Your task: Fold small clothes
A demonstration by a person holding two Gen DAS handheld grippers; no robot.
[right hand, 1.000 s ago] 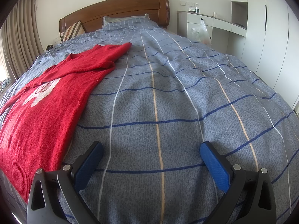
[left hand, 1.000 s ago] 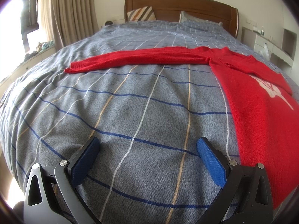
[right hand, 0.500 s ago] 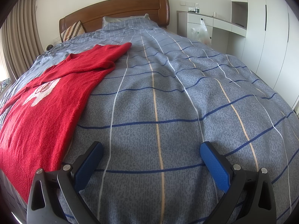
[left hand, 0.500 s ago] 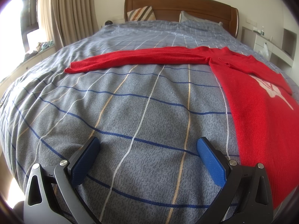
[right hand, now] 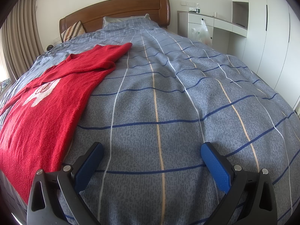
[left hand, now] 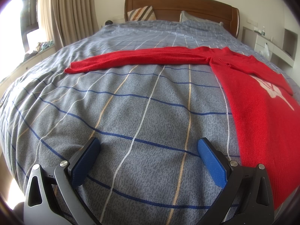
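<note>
Red sweater point(left hand: 249, 101) lies flat on the bed point(left hand: 131, 112), over a grey-blue checked cover, white motif facing up on its chest. In the left wrist view the body runs from 3 o'clock down to 5 o'clock, one sleeve point(left hand: 135, 60) stretched straight out toward 10 o'clock. In the right wrist view the body fills 8 to 9 o'clock, the other sleeve point(right hand: 112, 54) folded in across the shoulder toward 11 o'clock. Left gripper point(left hand: 148, 159) hovers over bare cover at 6 o'clock, blue-padded fingers point(left hand: 211, 162) spread wide, holding nothing, sweater hem just beside the right-hand finger. Right gripper point(right hand: 151, 163) likewise over bare cover, fingers point(right hand: 214, 166) wide apart and empty, sweater edge near its left-hand finger. Wooden headboard point(left hand: 180, 5) at 12 o'clock with striped pillow point(left hand: 141, 13); curtains point(left hand: 73, 13) at 11 o'clock; plastic bag point(right hand: 201, 31) hangs on a white cabinet at 1 o'clock
</note>
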